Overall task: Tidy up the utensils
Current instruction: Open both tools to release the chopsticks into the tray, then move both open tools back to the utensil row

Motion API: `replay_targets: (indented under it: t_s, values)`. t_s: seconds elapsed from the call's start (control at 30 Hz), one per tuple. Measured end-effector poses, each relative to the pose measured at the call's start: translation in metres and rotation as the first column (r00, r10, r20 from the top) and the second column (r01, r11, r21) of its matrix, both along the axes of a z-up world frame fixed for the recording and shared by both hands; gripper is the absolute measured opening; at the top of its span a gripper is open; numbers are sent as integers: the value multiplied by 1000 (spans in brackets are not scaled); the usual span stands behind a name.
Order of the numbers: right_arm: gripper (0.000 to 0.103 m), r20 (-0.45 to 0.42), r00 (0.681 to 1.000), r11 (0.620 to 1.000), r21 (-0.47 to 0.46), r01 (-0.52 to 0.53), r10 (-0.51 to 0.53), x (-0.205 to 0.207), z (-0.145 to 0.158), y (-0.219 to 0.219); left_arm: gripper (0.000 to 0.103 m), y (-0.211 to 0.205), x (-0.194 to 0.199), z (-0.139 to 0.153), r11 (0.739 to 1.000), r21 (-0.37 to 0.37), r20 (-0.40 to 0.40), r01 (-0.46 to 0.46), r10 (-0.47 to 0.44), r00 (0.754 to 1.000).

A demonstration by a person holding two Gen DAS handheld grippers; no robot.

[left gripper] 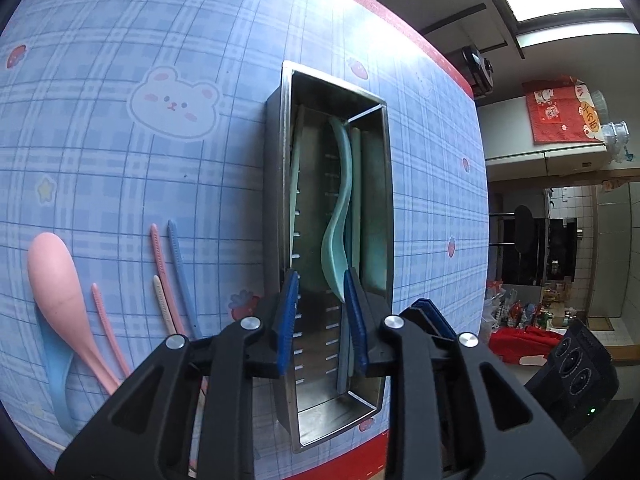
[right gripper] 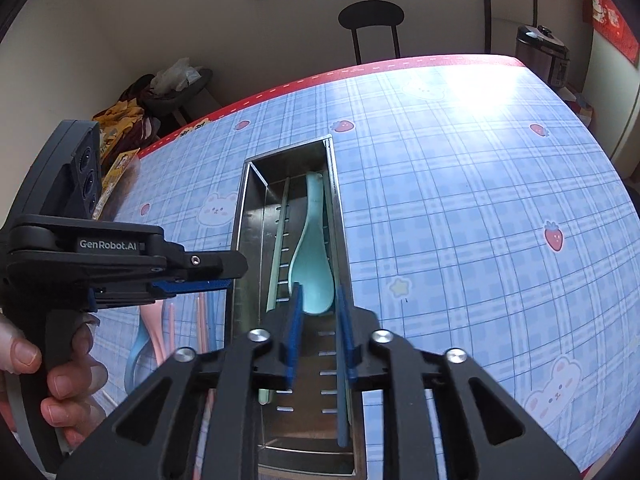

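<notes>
A steel utensil box [left gripper: 280, 184] [right gripper: 240, 216] lies on the blue plaid tablecloth. Inside lie a teal spoon [left gripper: 340, 216] [right gripper: 314, 248], a pale green chopstick [right gripper: 278, 240] and a blue chopstick [right gripper: 342, 408]. My left gripper [left gripper: 322, 312] is open over the box, next to the spoon's bowl. My right gripper [right gripper: 318, 332] is open over the box, just before the spoon's bowl; the blue chopstick runs by its right finger. Left of the box lie a pink spoon [left gripper: 60, 280], a light blue spoon [left gripper: 56, 372] and pink, blue and cream chopsticks [left gripper: 176, 264].
The table's red edge [left gripper: 432, 52] runs close to the box's far side. The left gripper's body [right gripper: 100, 256] and the hand on it sit left of the box in the right wrist view. A chair [right gripper: 372, 20] stands behind the table.
</notes>
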State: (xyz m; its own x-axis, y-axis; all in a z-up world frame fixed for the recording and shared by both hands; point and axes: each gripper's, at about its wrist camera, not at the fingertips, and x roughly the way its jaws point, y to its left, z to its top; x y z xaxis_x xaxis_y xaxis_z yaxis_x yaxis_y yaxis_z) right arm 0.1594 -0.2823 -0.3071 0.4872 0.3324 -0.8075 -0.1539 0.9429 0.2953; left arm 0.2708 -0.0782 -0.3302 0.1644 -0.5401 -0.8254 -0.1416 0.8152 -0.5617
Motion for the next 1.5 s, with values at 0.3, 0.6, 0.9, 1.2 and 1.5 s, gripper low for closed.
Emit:
replay_targets:
  t_s: [0.3, 0.6, 0.9, 1.2, 1.5]
  values:
    - [85, 47, 999, 1000, 1, 16, -16, -23, 27, -9, 60, 38, -24, 60, 994, 102, 183, -28, 9, 983]
    - [97, 66, 997, 999, 22, 33, -34, -57, 44, -10, 83, 95, -88, 104, 970, 227, 355, -89, 3, 935]
    - [97, 27, 999, 999, 38, 30, -31, -98, 32, 14, 84, 146, -176, 104, 941, 300, 369, -157, 37, 929]
    - [97, -58, 997, 999, 31, -40, 42, -127, 0, 46, 83, 178, -227, 42, 940, 239, 172, -242, 204, 964]
    - [97, -104, 990, 991, -85, -105, 96, -134, -12, 66, 66, 181, -241, -17, 938, 107, -46, -330, 336, 941]
